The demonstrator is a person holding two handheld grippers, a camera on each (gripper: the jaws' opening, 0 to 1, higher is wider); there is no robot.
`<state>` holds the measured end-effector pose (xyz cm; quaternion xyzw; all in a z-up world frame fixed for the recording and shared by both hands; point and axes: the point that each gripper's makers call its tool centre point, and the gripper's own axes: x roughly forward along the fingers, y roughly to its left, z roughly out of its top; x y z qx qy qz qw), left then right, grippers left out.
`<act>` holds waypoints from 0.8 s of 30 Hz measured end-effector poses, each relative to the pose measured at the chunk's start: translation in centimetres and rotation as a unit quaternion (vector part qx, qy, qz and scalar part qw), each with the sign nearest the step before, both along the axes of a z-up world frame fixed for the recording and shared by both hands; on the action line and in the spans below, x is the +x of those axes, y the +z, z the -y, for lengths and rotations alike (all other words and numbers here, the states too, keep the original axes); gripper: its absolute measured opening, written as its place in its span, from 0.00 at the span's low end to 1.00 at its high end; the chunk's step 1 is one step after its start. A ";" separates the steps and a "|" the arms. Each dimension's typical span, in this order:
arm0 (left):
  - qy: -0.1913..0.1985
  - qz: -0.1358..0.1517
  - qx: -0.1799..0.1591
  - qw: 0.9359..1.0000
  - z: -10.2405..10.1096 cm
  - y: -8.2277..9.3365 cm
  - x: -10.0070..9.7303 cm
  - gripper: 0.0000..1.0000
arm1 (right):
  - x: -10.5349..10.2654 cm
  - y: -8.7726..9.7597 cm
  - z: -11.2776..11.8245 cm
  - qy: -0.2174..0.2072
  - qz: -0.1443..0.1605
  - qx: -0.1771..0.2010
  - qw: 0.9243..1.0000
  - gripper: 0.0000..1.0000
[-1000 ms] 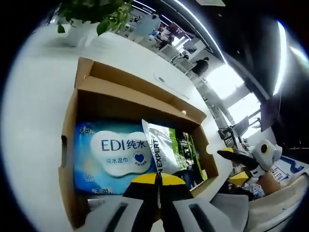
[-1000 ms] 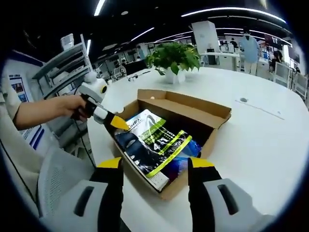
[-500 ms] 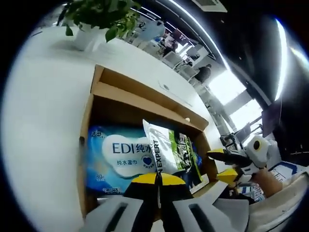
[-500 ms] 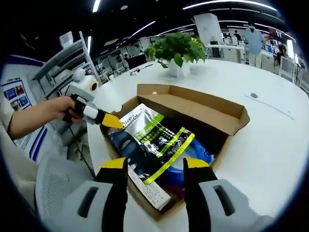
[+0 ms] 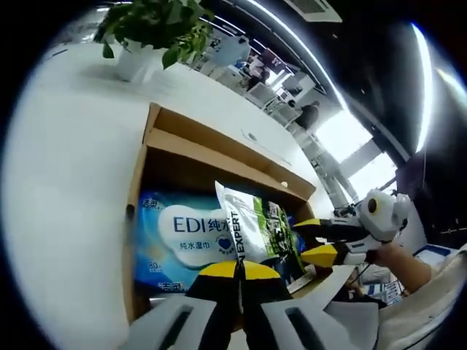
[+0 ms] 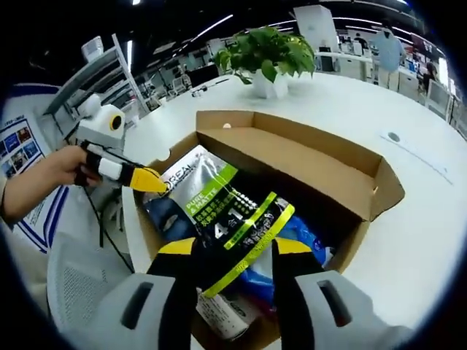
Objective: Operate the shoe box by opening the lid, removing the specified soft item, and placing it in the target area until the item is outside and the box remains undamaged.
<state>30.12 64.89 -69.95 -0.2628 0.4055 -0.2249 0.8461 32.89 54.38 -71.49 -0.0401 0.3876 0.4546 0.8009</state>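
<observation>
A plain brown cardboard shoe box (image 6: 306, 157) sits on a white tabletop (image 5: 66, 146). Inside lie a blue-and-white wet-wipes pack (image 5: 182, 237) and a silver, black and lime-green striped pouch (image 6: 233, 215). Both grippers have yellow-tipped black jaws. A green leafy plant in a white pot (image 6: 266, 58) stands at the table's far edge.

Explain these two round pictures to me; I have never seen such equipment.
A person holds handheld tongs in each hand, each carrying a fisheye camera. The left gripper view looks along the left tongs, shut on the corner of a silver-and-green foil pouch. The right gripper view looks along the right tongs, open over that pouch. The pouch lies in an open brown cardboard shoe box on a white table, over a blue wet-wipes pack. A green potted plant stands behind.
</observation>
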 end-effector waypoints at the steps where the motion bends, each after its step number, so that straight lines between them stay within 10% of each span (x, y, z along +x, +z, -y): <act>1: -0.001 0.002 0.001 1.000 0.0 0.0 0.0 0.00 | 0.0 -0.1 -0.1 0.001 -0.001 -0.001 1.000 0.37; 24: -0.039 0.050 0.021 0.998 0.0 0.7 -0.1 0.00 | -0.4 -1.0 -0.9 -0.002 -0.054 0.019 0.998 0.41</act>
